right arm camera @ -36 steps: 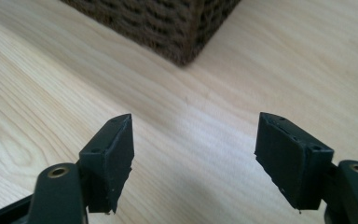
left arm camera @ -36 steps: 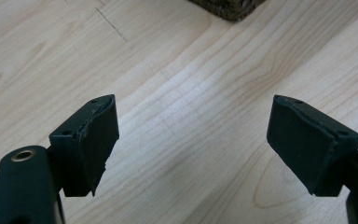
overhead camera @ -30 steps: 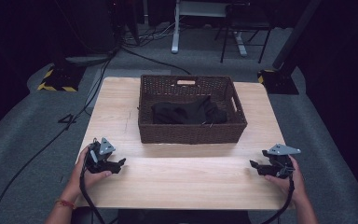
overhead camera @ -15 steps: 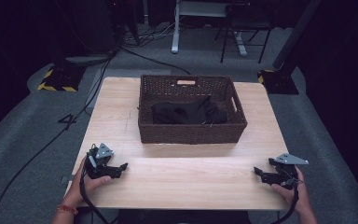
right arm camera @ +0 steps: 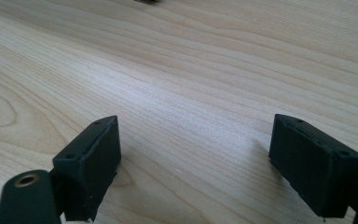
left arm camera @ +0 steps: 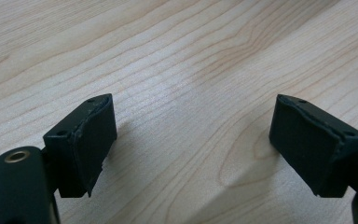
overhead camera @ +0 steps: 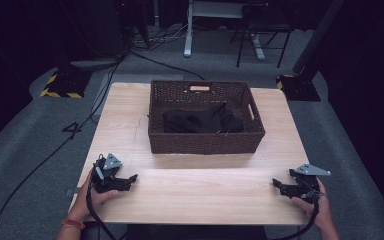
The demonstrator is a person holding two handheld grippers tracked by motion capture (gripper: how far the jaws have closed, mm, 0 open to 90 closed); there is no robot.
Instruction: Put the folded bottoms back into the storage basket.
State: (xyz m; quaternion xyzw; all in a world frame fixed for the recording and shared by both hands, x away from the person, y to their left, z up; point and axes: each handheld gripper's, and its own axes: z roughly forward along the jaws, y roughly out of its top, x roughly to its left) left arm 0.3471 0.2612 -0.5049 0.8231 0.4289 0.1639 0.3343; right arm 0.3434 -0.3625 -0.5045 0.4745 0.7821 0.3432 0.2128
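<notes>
Two tools, left (overhead camera: 130,178) and right (overhead camera: 276,183), rest gaping and empty on the pale wooden counter (overhead camera: 200,195); the right's jaws just widened. We should reach toward twelve o'clock for the black cloth (overhead camera: 202,120) in the brown wicker basket (overhead camera: 205,142).

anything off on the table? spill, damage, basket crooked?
Nothing stands out. The wicker basket sits square on the table, with the dark cloth bunched inside, nothing over the rim. Both claws, left and right, are open over bare wood.

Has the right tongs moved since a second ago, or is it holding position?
Yes. The right tongs has shifted toward the table's near right corner, farther from the basket; its jaws have just been opening, nothing between them.
</notes>
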